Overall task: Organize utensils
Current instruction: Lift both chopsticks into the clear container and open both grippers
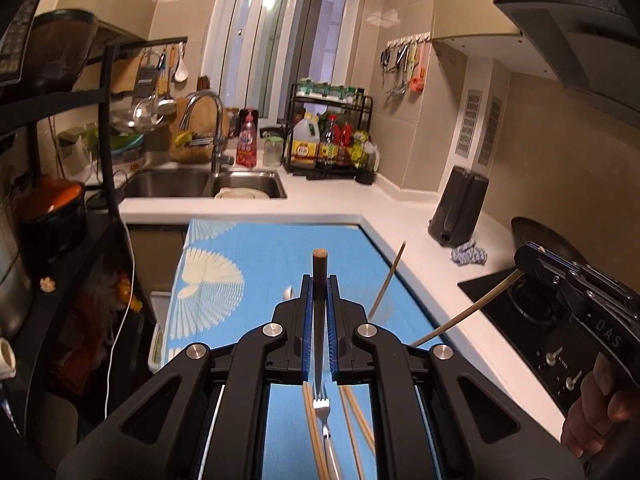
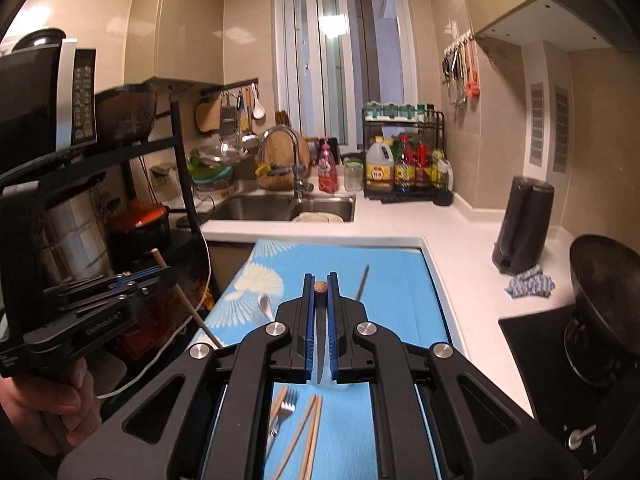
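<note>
My left gripper point(image 1: 319, 280) is shut on a dark chopstick point(image 1: 319, 320) that lies along its fingers, round end forward. My right gripper point(image 2: 320, 280) is shut on a like dark chopstick point(image 2: 320, 340); it shows at the right of the left wrist view point(image 1: 532, 260), gripping a pale stick point(image 1: 464, 314). Both are held above a blue patterned cloth point(image 1: 256, 248). On the cloth lie forks point(image 1: 322, 406) point(image 2: 286, 404), wooden chopsticks point(image 1: 352, 420) point(image 2: 308, 432), a white spoon point(image 2: 266, 304) and one more chopstick point(image 2: 362, 282) point(image 1: 388, 280).
White L-shaped counter point(image 1: 420, 216) with a sink point(image 1: 200, 184), bottle rack point(image 1: 328, 136), dark knife block point(image 1: 460, 212), blue rag point(image 1: 468, 256) and black stove point(image 1: 532, 320) at right. A black shelf rack point(image 1: 60, 200) with pots stands at left.
</note>
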The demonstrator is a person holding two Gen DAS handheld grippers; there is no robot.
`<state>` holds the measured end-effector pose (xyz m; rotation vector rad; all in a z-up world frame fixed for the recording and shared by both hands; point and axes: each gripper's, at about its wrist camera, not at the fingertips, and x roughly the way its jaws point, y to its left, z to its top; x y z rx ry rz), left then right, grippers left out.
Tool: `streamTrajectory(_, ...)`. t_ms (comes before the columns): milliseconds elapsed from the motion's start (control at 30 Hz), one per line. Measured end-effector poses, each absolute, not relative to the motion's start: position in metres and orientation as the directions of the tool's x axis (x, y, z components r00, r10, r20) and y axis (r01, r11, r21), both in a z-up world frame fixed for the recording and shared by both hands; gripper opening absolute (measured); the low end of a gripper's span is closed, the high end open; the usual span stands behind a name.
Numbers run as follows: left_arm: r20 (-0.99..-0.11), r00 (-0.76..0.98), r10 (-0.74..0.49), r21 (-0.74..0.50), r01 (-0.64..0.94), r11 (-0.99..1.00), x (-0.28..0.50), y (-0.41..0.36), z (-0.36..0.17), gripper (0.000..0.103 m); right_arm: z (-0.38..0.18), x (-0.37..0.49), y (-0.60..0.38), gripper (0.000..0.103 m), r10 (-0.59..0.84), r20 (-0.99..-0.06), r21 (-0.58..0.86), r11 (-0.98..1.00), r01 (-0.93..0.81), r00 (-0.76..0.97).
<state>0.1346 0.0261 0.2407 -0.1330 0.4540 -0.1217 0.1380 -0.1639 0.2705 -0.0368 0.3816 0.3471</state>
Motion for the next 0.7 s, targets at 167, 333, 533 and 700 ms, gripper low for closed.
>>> streamTrajectory(167,-0.360,0.916,-0.176,-0.168,0.121,0.978,0.156,0.019,0.271,0.007,0.299,0.157,-0.160,0.006,0.334,-0.306,0.029,0.939,-0.342,0.891)
streamTrajectory(333,-0.334,0.926,-0.179,-0.183,0.122,0.976,0.185,0.018,0.273,0.007,0.291,0.189,-0.153,0.006,0.322,-0.318,0.025,0.943,-0.331,0.892)
streamTrajectory(533,-0.392,0.904,-0.168,-0.203,0.093,0.975,0.221,0.026,0.232,0.007,0.249,0.222,-0.143,0.006,0.301,-0.398,0.019,0.947,-0.320,0.867)
streamTrajectory(700,-0.433,0.881,-0.190,-0.221,0.100,0.970,0.234,0.029,0.190,0.007,0.217,0.234,-0.137,0.006,0.282,-0.453,-0.001,0.948,-0.317,0.846)
